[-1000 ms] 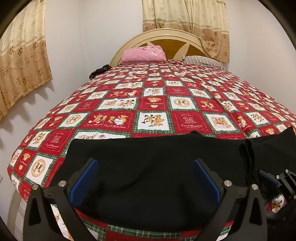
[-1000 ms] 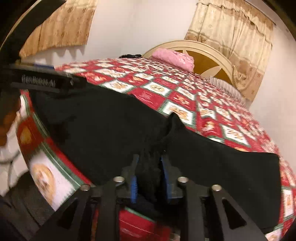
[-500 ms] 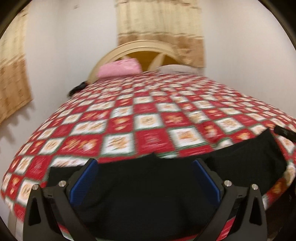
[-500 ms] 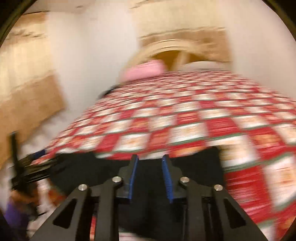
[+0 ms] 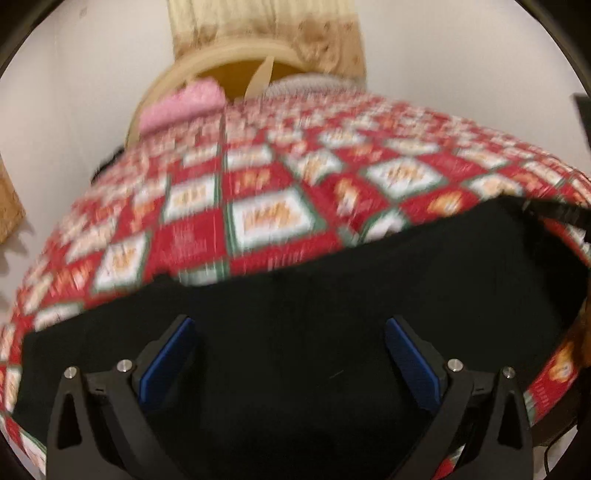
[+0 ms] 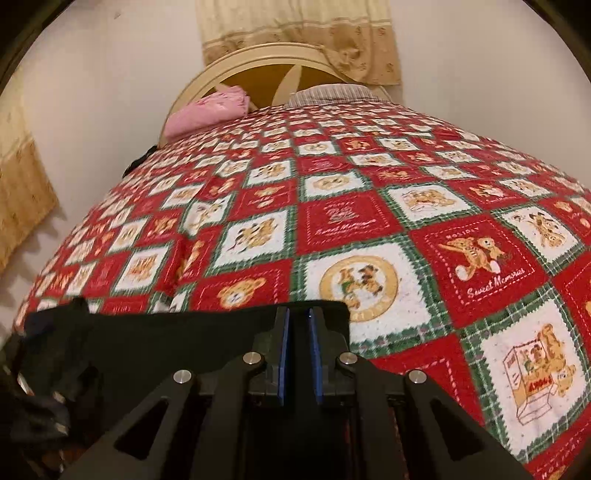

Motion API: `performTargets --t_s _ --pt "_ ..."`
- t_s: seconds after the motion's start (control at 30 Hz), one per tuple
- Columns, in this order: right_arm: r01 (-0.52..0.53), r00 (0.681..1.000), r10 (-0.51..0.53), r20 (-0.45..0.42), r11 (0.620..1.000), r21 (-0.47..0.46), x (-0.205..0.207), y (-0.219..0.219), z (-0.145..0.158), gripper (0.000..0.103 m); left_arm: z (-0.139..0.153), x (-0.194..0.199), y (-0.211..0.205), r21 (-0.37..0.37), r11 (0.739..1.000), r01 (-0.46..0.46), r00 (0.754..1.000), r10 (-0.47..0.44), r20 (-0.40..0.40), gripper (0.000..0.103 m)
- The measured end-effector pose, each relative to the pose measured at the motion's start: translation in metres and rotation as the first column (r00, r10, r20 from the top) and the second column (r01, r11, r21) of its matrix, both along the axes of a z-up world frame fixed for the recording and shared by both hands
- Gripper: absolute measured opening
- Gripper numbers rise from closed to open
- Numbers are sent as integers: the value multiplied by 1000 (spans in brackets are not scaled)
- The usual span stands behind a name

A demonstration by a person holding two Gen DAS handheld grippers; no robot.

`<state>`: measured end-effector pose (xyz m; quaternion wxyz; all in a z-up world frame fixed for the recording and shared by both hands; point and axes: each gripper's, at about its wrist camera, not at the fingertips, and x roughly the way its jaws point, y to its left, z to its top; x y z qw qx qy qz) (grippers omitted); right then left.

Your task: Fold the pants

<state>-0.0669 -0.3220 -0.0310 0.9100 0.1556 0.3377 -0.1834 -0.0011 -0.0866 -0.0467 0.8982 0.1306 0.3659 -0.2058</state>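
Two blue-padded fingers of the left gripper [image 5: 288, 354] stand spread wide, released, with the black pants [image 5: 314, 314] lying flat beneath and between them; nothing is pinched, and whether the tips touch the cloth cannot be told. On the right gripper [image 6: 297, 347] the blue pads [image 6: 283, 354] are drawn close with only a narrow gap, and black cloth of the pants [image 6: 177, 339] fills that gap at the garment's far right corner, so the fingers appear clenched on the fabric.

From the left wrist view the pants stretch as a broad dark band across the near part of the bed, their far edge running up to the right, where a thin strip of fabric rises. From the right wrist view the garment ends just right of the fingers, its edge straight against the quilt.

Beyond the pants the red, white and green teddy-bear quilt [image 6: 369, 221] lies open to the far end, where a pink pillow [image 6: 207, 110] and a striped pillow [image 6: 332, 92] rest against the cream headboard [image 6: 258, 59], with curtains [image 6: 295, 26] behind
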Motion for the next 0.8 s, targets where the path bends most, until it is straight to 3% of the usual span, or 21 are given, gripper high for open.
performTargets --t_s 0.07,0.13,0.23,0.33,0.47,0.57,0.8 --pt "20 999 -21 24 999 43 -4 -9 0 9 2 4 10 -63 998 -15 999 13 -41 103" --pt "10 995 -20 99 995 99 -17 -12 9 9 3 5 13 -70 997 -12 998 8 -57 103" --pt "-34 982 21 186 997 67 -43 6 29 9 2 0 13 -69 998 -13 999 10 -44 103" --pt "-86 985 86 151 996 -4 -58 33 32 10 1 -4 11 -62 998 -13 999 10 -34 103" --pt "-102 993 99 59 993 52 -69 44 0 10 -2 -1 10 -72 997 -18 999 15 -41 103" --pt "-86 991 76 113 993 84 -75 41 -11 10 -1 -1 11 -72 997 -21 999 18 -38 103" --pt "-59 995 52 82 995 85 -71 46 -9 10 10 -7 29 -38 998 -57 998 56 -18 103"
